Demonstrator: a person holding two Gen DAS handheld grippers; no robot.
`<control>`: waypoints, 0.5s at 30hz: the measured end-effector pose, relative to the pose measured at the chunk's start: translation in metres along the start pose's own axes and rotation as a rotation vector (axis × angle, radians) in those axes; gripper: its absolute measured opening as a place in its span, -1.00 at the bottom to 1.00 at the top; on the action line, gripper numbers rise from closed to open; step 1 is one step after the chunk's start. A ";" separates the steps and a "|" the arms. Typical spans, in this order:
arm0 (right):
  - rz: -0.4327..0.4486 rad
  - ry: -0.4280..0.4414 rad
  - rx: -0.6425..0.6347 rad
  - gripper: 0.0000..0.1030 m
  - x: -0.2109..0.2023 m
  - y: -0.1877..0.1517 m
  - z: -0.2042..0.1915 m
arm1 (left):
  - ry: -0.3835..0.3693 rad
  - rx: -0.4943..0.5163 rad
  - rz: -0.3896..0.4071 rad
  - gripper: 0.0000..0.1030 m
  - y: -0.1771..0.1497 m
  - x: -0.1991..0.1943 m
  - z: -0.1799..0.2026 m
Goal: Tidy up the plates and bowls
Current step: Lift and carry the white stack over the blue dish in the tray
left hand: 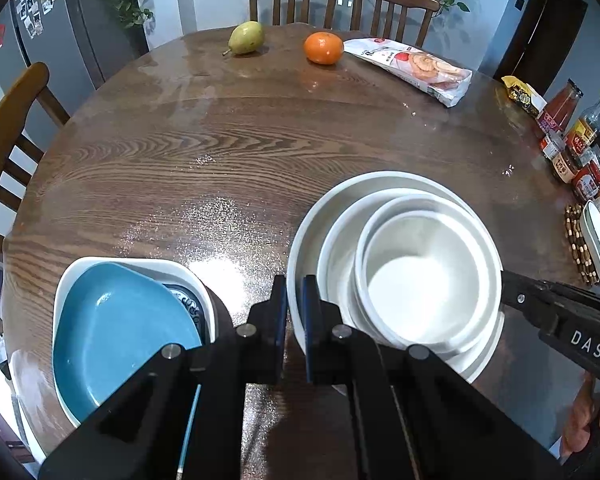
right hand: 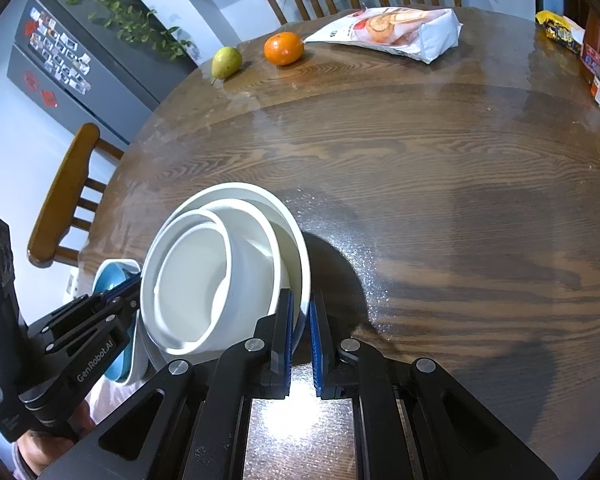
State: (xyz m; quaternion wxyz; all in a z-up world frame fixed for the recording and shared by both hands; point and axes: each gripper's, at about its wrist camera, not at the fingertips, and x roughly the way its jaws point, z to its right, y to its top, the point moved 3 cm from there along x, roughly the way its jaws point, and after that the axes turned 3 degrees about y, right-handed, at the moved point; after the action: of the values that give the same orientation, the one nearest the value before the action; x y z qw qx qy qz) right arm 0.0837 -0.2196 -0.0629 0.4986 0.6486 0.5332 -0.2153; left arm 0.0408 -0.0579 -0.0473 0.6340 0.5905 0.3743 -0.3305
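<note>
Grippers, left (left hand: 294, 304) and right (right hand: 300, 320), each pinch the white stack's (left hand: 416, 280) rim; blue plate (left hand: 116, 332) just left, table (left hand: 260, 152) bare beyond.

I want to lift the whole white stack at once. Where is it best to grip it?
Grip the bottom large white plate by its thin raised rim, from two opposite sides: it carries the nested bowls, and one-sided lifting may tip them. The left claw and right claw pinch it so.
</note>
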 end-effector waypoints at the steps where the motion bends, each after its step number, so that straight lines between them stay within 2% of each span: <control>1: 0.000 -0.004 -0.002 -0.81 0.000 0.000 0.000 | 0.001 0.002 0.003 -0.94 0.000 0.000 0.000; 15: 0.001 -0.040 -0.007 -0.81 -0.002 -0.003 -0.003 | 0.006 0.014 0.019 -0.95 -0.001 -0.001 0.002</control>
State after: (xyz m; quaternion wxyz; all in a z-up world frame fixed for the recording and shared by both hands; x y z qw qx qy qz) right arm 0.0795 -0.2183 -0.0613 0.5114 0.6427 0.5238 -0.2260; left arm 0.0393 -0.0602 -0.0467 0.6319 0.5994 0.3683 -0.3253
